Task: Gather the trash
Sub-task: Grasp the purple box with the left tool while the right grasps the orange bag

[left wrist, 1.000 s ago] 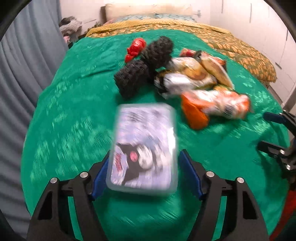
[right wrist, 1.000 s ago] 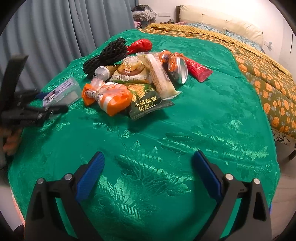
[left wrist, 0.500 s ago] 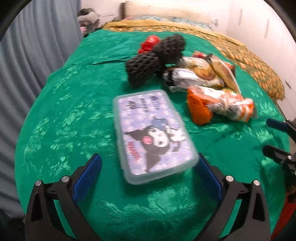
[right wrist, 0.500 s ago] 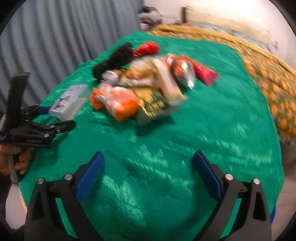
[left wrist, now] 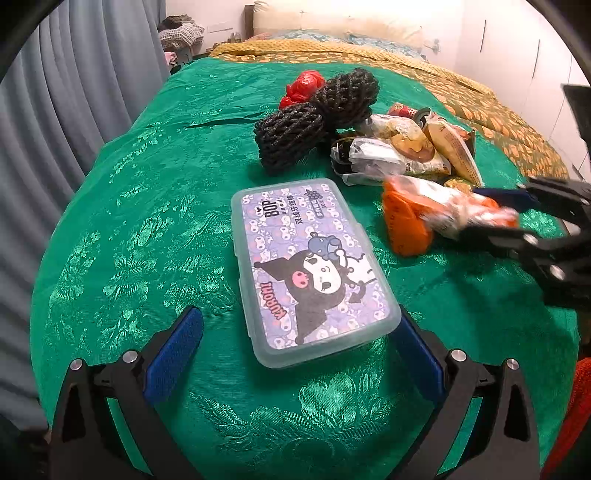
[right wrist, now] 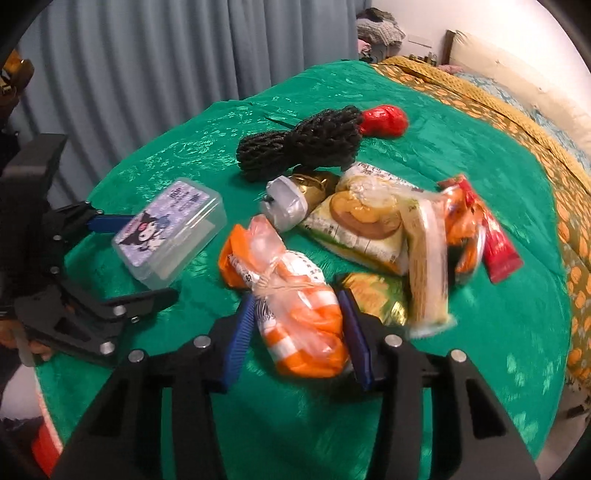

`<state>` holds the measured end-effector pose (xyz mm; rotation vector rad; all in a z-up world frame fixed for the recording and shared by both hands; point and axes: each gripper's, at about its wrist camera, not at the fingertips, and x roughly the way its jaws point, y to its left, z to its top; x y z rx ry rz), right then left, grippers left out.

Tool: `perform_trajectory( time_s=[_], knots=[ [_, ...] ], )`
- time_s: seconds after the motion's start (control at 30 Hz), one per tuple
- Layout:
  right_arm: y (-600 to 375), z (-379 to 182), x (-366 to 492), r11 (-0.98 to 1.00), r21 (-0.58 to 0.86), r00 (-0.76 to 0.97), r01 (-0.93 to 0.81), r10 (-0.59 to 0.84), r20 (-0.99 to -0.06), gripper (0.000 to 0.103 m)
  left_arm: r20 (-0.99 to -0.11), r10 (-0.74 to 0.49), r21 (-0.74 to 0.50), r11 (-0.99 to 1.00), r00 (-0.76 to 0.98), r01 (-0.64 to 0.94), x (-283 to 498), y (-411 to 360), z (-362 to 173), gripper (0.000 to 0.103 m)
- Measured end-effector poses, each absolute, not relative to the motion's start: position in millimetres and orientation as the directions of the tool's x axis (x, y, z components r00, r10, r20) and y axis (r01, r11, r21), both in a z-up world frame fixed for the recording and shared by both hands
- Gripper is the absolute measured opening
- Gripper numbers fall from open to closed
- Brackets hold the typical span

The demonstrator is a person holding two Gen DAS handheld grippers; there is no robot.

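Observation:
A pile of trash lies on the green bedspread (left wrist: 155, 229): an orange and white plastic bag (right wrist: 295, 299), snack wrappers (right wrist: 369, 221), a red wrapper (right wrist: 498, 251), black foam netting (right wrist: 306, 144) and a red crumpled piece (right wrist: 384, 118). My right gripper (right wrist: 297, 332) is closed around the near end of the orange bag, which also shows in the left wrist view (left wrist: 424, 218). My left gripper (left wrist: 295, 354) is open, its fingers either side of a clear plastic Kuromi box (left wrist: 310, 266) that rests on the spread.
Grey curtains (right wrist: 147, 74) hang on the left of the bed. An orange-patterned quilt (right wrist: 554, 166) and pillows (left wrist: 332, 22) lie toward the head of the bed. Clothes (left wrist: 181, 31) are piled in the far corner.
My left gripper opened, let the box down on the spread and drew back. My right gripper moved forward to the pile and closed around the orange bag.

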<state>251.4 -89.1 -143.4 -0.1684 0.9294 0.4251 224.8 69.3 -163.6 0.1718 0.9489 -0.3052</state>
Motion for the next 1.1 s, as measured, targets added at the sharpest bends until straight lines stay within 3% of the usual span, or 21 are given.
perform_trajectory(
  time_s=[0.27, 0.53, 0.6, 0.63, 0.67, 0.83, 1.1],
  knots=[
    [-105.4, -148.4, 194.1, 0.954, 0.017, 0.528, -0.3, 0.181, -0.83, 0.046, -0.819, -0.18, 0.012, 0.944, 0.544, 0.331, 224.6, 68.7, -163.7, 0.099],
    [-101.3, -153.1, 173.0, 0.938, 0.135, 0.461, -0.318, 0.278, -0.843, 0.048, -0.819, -0.179, 0.012, 0.945, 0.546, 0.328, 224.2, 70.7, -163.9, 0.099],
    [-100.4, -151.7, 170.3, 0.935, 0.146, 0.458, -0.323, 0.289, -0.841, 0.056, -0.819, -0.181, 0.009, 0.945, 0.545, 0.328, 223.9, 71.0, -164.0, 0.099],
    [-99.8, -150.9, 169.2, 0.937, 0.139, 0.462, -0.321, 0.283, -0.841, 0.068, -0.819, -0.181, 0.01, 0.945, 0.545, 0.328, 223.8, 71.0, -164.0, 0.099],
    [-98.8, -150.0, 168.7, 0.938, 0.133, 0.466, -0.319, 0.278, -0.84, 0.072, -0.819, -0.18, 0.011, 0.945, 0.545, 0.328, 223.8, 71.0, -164.1, 0.099],
    [-101.5, -141.4, 157.8, 0.938, 0.161, 0.493, -0.307, 0.301, -0.816, 0.081, -0.812, -0.206, 0.001, 0.935, 0.546, 0.356, 215.0, 72.2, -162.1, 0.098],
    [-118.3, -147.3, 149.9, 0.945, 0.2, 0.501, -0.26, 0.309, -0.808, 0.082, -0.785, -0.224, 0.035, 0.915, 0.578, 0.402, 186.1, 63.4, -149.2, 0.099]
  ],
)
